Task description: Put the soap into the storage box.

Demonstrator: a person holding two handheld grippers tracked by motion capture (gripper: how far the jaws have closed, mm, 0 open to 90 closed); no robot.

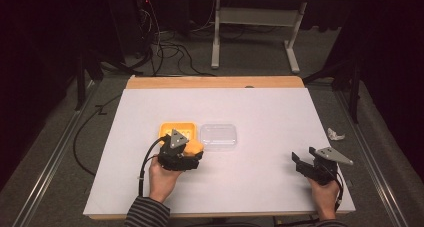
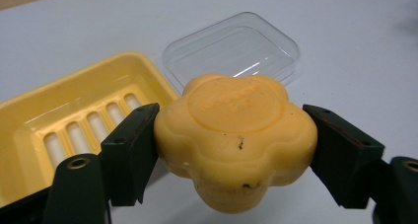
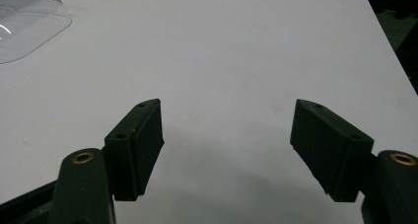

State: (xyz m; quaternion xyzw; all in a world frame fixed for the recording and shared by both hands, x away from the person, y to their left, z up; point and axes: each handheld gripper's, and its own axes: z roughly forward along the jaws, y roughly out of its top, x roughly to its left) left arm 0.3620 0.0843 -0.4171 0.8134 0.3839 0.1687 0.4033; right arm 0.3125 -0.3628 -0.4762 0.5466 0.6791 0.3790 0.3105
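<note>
The left gripper (image 2: 235, 140) clamps a flower-shaped soap (image 2: 236, 135), its stamped top clear close up; the right gripper (image 3: 226, 145) gapes wide, holding nothing.

The left gripper (image 2: 235, 150) clamps a flower-shaped orange soap (image 2: 235, 137) between its black fingers (image 2: 132, 152); behind the soap, a yellow slotted soap dish (image 2: 74, 110) and a clear lid (image 2: 236, 49) rest on the white tabletop (image 2: 345, 36).

White table (image 1: 260, 187); crumpled paper scrap (image 1: 335, 134) on floor right; cables (image 1: 170, 49) behind.
</note>
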